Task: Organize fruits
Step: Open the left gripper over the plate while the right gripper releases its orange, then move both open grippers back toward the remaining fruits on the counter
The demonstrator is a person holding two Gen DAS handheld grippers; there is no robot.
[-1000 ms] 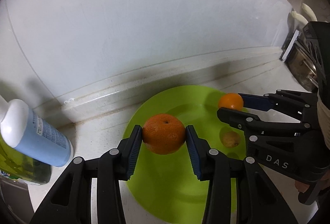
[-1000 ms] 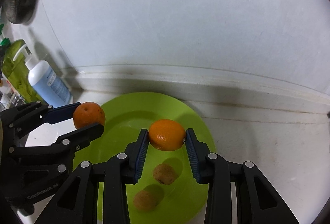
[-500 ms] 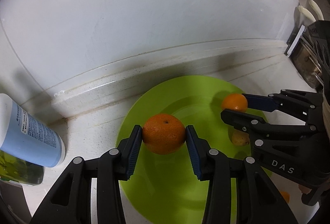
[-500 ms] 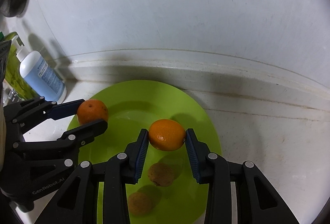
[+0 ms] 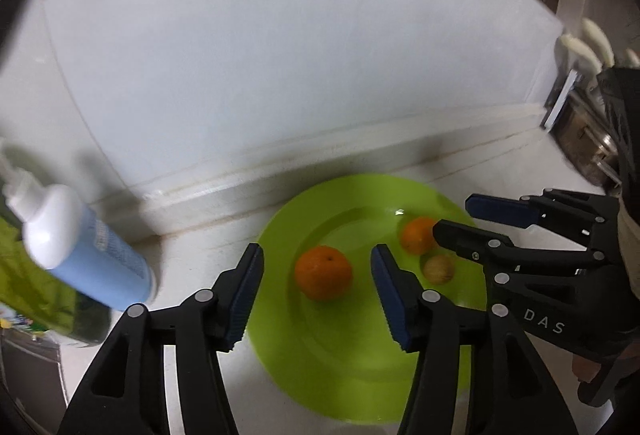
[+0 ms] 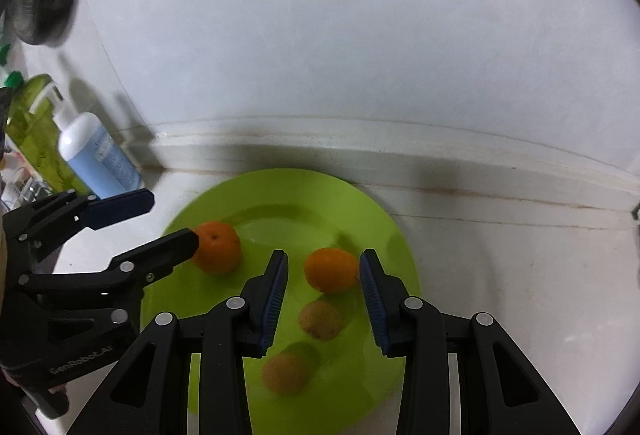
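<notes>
A lime green plate (image 5: 340, 367) (image 6: 384, 227) lies on the white counter by the wall. Two oranges rest on it: one (image 5: 323, 272) (image 6: 217, 247) lies between the open fingers of my left gripper (image 5: 316, 291) (image 6: 172, 217), the other (image 6: 331, 270) (image 5: 418, 235) between the open fingers of my right gripper (image 6: 323, 295) (image 5: 456, 217). Neither is gripped. Two small brown fruits (image 6: 320, 319) (image 6: 285, 372) also lie on the plate; the left wrist view shows one of them (image 5: 439, 269).
A blue pump bottle (image 5: 80, 255) (image 6: 98, 155) and a green bottle (image 6: 34, 131) stand left of the plate. A raised ledge (image 6: 400, 139) runs along the wall behind it. A metal rack (image 5: 588, 139) is at the far right.
Both grippers have opened and let go of their oranges, which now rest on the plate. Both grippers have drawn back a little.
</notes>
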